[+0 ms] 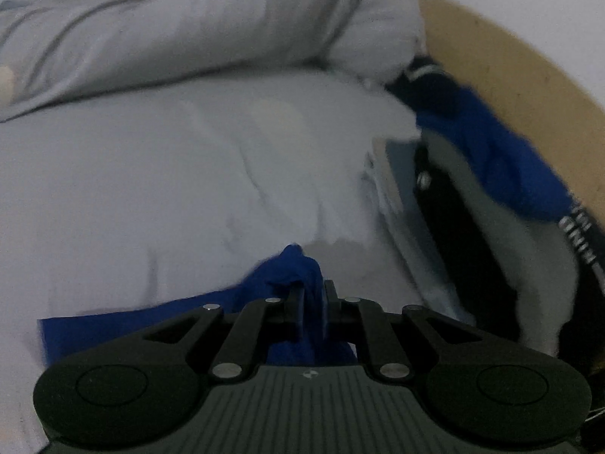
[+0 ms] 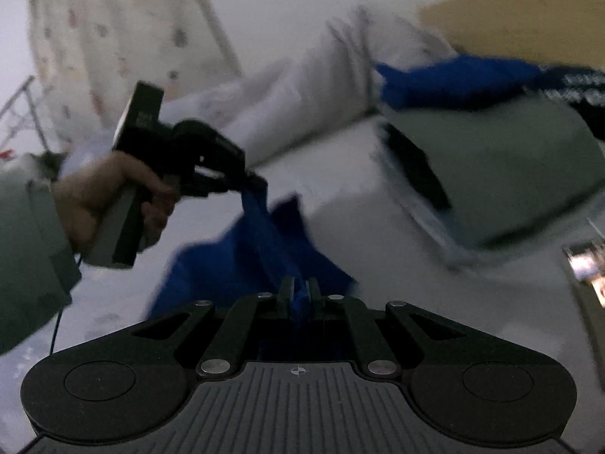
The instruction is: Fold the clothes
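The left gripper (image 1: 313, 295) is clamped on a bunched edge of the blue garment (image 1: 234, 302), which trails down and to the left over the white bedsheet (image 1: 132, 189); the right gripper (image 2: 300, 295) pinches another part of the same blue garment (image 2: 264, 242), the cloth hanging between the two above the bed; seen from the right wrist, the person's left hand (image 2: 109, 196) grips the other tool's handle; a pile of folded clothes (image 2: 491, 174), grey with blue above, sits beside a rumpled white duvet (image 1: 208, 26); a tan headboard (image 1: 510, 75) stands behind.
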`<state>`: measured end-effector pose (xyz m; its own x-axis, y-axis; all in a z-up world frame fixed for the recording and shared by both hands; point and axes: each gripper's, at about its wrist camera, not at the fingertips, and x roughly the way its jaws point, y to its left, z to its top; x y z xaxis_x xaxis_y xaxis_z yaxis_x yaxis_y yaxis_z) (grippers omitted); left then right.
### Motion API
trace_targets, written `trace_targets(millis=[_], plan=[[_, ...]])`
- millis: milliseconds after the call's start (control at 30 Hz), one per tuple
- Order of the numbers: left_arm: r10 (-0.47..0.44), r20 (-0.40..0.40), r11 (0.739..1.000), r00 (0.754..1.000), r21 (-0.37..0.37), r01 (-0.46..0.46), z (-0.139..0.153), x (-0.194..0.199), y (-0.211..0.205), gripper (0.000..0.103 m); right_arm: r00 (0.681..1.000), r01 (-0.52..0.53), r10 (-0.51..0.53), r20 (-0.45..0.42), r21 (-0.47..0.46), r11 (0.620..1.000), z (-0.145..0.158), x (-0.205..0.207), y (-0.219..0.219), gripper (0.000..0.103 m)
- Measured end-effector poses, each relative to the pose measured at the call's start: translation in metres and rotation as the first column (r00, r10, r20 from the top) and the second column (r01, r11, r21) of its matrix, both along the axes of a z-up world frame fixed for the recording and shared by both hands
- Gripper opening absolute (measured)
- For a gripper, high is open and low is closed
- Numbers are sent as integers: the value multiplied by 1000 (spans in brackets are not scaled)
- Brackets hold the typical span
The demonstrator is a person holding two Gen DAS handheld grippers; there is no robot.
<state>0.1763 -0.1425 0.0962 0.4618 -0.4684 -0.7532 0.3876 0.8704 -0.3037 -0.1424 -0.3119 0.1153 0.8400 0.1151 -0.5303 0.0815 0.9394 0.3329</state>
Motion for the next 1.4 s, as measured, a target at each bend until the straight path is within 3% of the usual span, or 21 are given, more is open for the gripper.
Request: trace_targets(millis=[167, 267, 300, 367, 400, 467, 500, 667, 767, 867, 933, 1000, 1067, 1233, 1267, 1333, 1400], plan=[[-2, -6, 998, 1000, 56, 2, -31, 9, -31, 15, 992, 17, -21, -126, -30, 999, -34, 8, -14, 8], [14, 1, 1000, 1000, 26, -14, -35, 13, -31, 37, 974, 115, -127, -189, -75, 991, -47, 12, -33, 12], [18, 12, 1000, 1000, 9, -18, -31, 13, -29, 53, 968, 148, -162, -193, -87, 985, -48, 11, -39, 14], [28, 34, 999, 999, -27, -27, -23, 13, -24, 74, 965, 171, -186, -186, -96, 981, -51, 7, -48, 26], [35, 51, 999, 998, -31, -34, -17, 12, -20, 83, 971, 153, -168, -172, -95, 984, -50, 6, -47, 28], [39, 91, 999, 995, -39, -35, -1, 5, -2, 89, 988, 67, -80, -132, -99, 993, -47, 2, -36, 45], [41, 107, 999, 993, -35, -38, 6, 0, 6, 90, 993, 16, -28, -113, -108, 994, -46, 1, -29, 48], [116, 154, 993, 981, -6, -117, 19, -34, 82, 97, 978, -208, 196, -76, -208, 956, -51, 0, 10, 50], [180, 117, 984, 977, -10, -180, 10, -51, 134, 97, 960, -273, 251, -127, -208, 939, -64, 11, 18, 47], [231, 43, 973, 972, -32, -230, -10, -54, 166, 97, 965, -205, 141, -223, -297, 933, -70, 28, 15, 43], [231, 13, 972, 973, -51, -231, -20, -51, 176, 97, 975, -147, 88, -205, -290, 946, -61, 38, 3, 43], [224, -5, 972, 974, -72, -224, -30, -47, 181, 97, 983, -136, 100, -152, -249, 959, -52, 49, -5, 45], [200, -31, 972, 979, -119, -202, -40, -40, 180, 97, 984, -166, 147, -97, -226, 960, -44, 67, -7, 58], [153, -40, 970, 987, -185, -158, -58, -15, 173, 96, 965, -262, 260, -32, -161, 952, -40, 131, -4, 63], [158, -42, 964, 987, -212, -163, -60, -9, 173, 93, 961, -278, 276, -32, -141, 950, -41, 145, -5, 63], [166, -55, 950, 985, -258, -175, -63, 3, 173, 60, 950, -313, 310, -45, -127, 941, -50, 182, -5, 64], [176, -77, 955, 981, -230, -189, -66, 10, 172, 20, 938, -345, 338, -76, -103, 933, -55, 214, -5, 64]])
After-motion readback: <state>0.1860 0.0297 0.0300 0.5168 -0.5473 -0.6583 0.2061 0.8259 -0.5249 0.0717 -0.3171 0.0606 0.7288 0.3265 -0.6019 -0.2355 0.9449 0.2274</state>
